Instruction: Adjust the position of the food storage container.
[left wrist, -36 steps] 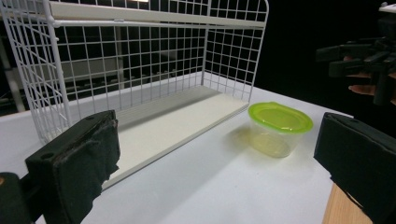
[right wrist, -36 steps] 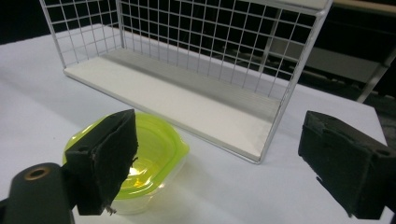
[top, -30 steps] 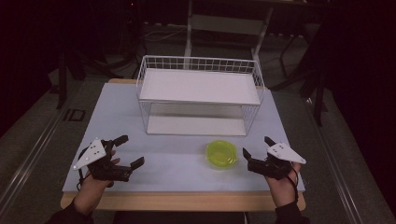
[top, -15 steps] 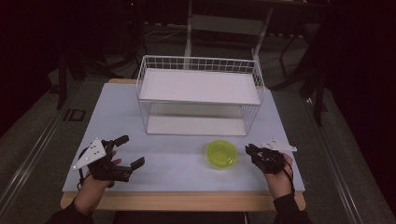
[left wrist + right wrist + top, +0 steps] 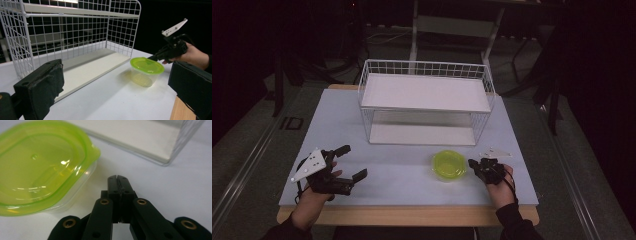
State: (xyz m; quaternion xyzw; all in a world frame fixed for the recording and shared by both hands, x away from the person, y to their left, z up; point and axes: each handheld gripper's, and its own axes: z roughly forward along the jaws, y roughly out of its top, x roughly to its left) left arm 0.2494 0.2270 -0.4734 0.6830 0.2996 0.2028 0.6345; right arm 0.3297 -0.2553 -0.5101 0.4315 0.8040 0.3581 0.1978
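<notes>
Since the earlier frame the right gripper [image 5: 473, 165] has dropped toward the desk [image 5: 402, 177] and slid in beside the container, and its jaws have just been closing with nothing between them; they now meet pad to pad, empty, as the right gripper view shows [image 5: 117, 178]. Largest on the desk is the white wire rack [image 5: 426, 100], standing toward the far edge with its open front facing the person. In front of the rack's right corner, near the desk's right edge, sits the clear container with the green lid [image 5: 449, 164], lid on and upright. The closed tip of the right gripper lies just beside its rim, low and close; whether it touches I cannot tell. The left gripper [image 5: 347, 162] rests near the front left corner, well apart from the container, its fingers [image 5: 41, 87] spread wide on nothing. The likely risk is a push: shut jaws cannot take the rim, and a light tub nudged by that tip could skate across the smooth desk or tilt. If the lid tab is the aim, prying with a closed tip could lift the whole container rather than the lid.
</notes>
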